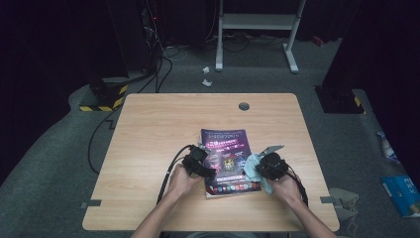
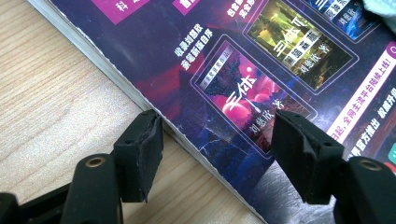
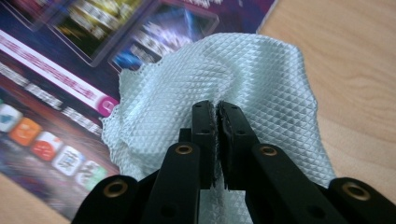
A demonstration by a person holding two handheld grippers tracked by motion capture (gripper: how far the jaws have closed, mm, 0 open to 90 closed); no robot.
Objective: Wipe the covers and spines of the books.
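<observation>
The work in hand is wiping the cover of a magazine (image 1: 227, 161) with a cloth (image 3: 243, 84). The magazine lies flat on the wooden counter (image 1: 158, 129), near the person's edge and slightly right of centre, cover up. The right hand-held gripper (image 3: 216, 112) has its jaws pressed together on a fold of the pale, diamond-textured cloth; the cloth drapes over the magazine's right edge, partly on the printed cover and partly on the bare counter. The left hand-held gripper (image 2: 215, 140) has its jaws apart and straddles the magazine's left edge: one jaw sits over the wood just beside the page block, the other over the cover. Whether either jaw presses down on the magazine cannot be told, but the placement suggests it is there to steady it. Judged from this layout, the preparation is complete: cloth gripped, magazine positioned. The cloth covers a small area at the right margin, so most of the cover appears left to wipe. No dirt or wiped streaks are discernible on the glossy cover, so progress cannot be measured more precisely.
</observation>
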